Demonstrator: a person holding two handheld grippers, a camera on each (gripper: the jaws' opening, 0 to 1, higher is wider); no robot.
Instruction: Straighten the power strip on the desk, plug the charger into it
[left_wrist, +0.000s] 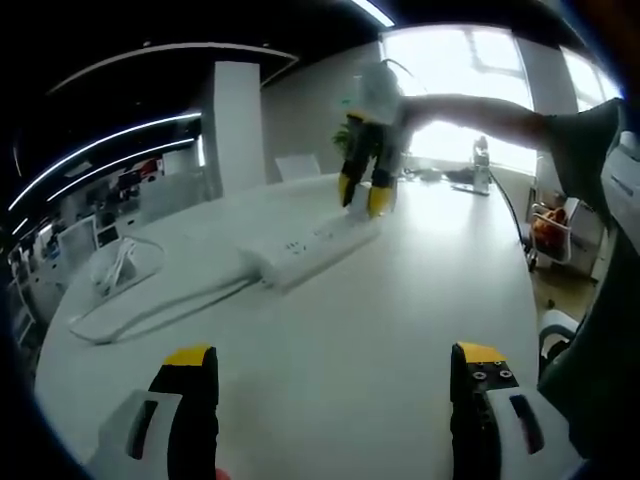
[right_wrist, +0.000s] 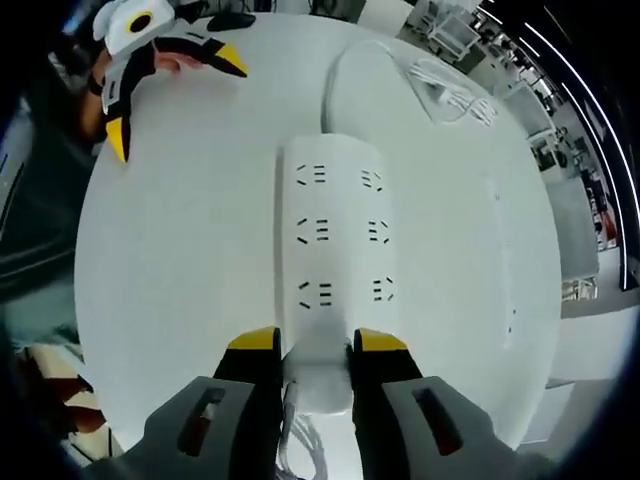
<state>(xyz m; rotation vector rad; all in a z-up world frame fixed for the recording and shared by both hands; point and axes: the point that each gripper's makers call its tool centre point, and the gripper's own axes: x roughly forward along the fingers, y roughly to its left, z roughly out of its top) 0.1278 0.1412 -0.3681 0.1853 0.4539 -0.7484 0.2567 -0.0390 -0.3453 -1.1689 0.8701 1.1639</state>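
Right gripper (right_wrist: 305, 345) pinches the near end of the white power strip (right_wrist: 335, 250), its yellow-tipped jaws pressed against both sides, out on the broad white desk (right_wrist: 180, 260). Left gripper (left_wrist: 335, 385) hangs well back from the strip with jaws spread wide, holding nothing. Beyond the strip's far end lies a coiled white charger cable (right_wrist: 450, 90) (the plug itself I cannot make out).
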